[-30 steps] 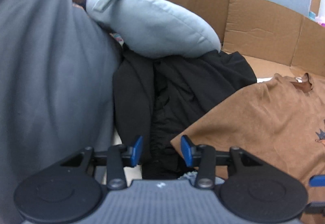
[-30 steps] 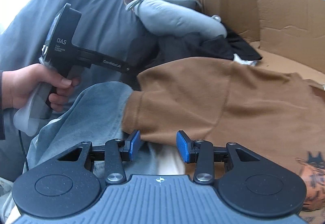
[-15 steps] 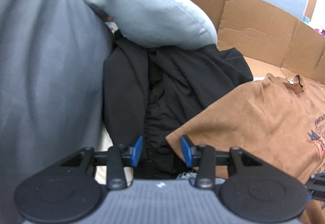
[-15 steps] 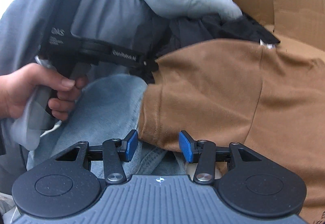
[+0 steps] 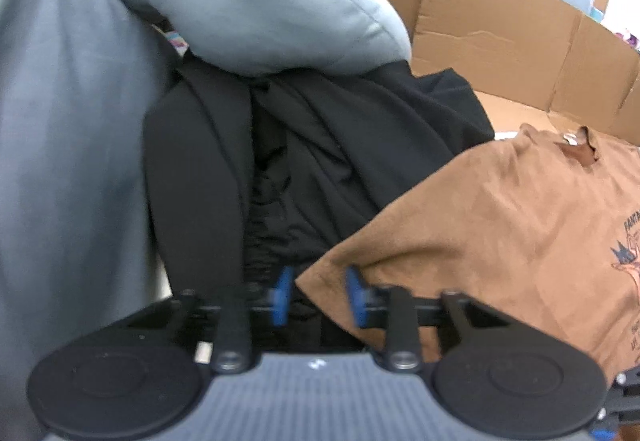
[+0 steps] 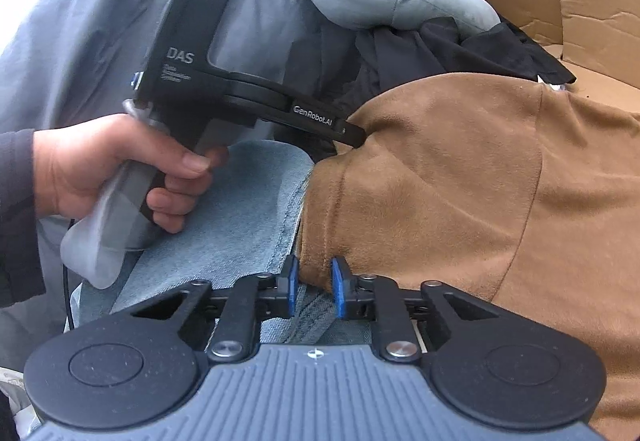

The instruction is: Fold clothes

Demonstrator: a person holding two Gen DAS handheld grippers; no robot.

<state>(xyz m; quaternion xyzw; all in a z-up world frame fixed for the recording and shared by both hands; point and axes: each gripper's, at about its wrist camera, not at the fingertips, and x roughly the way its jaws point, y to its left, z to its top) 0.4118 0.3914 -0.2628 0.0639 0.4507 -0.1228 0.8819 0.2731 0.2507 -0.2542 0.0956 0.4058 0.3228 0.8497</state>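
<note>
**Q:** Two claws on one shirt, right? Where's it lying?

**Me:** Yep. Brown tee (image 5: 500, 225) is spread over the pile: its sleeve end lies on the denim piece (image 6: 224, 209) and it laps the black garment (image 5: 320, 161), w/ the grey cushion (image 5: 256, 1) behind. Collar points to the cardboard wall (image 5: 500, 33).

**Q:** Claw state?

**Me:** My left gripper (image 5: 316, 295) has its jaws spread, sleeve corner sitting in the gap, no pinch that I can see. My right gripper (image 6: 313, 287) has narrowed onto the sleeve hem; pads look to be touching the cloth on both sides, so I'd call that a pinch on the tee.

**Q:** How'll it handle?

**Me:** Light, limp, suede-ish nap, so prob. grippy, not slick. Won't hold shape; it'll sag between my two holds and drag whatever's under it.

**Q:** Best hold?

**Me:** Hem/seam edges, doubled fabric there, less slip. One layer only, else the denim comes along. Hard to tell stage: flat like this fits just laid out or mid-fold.
</note>
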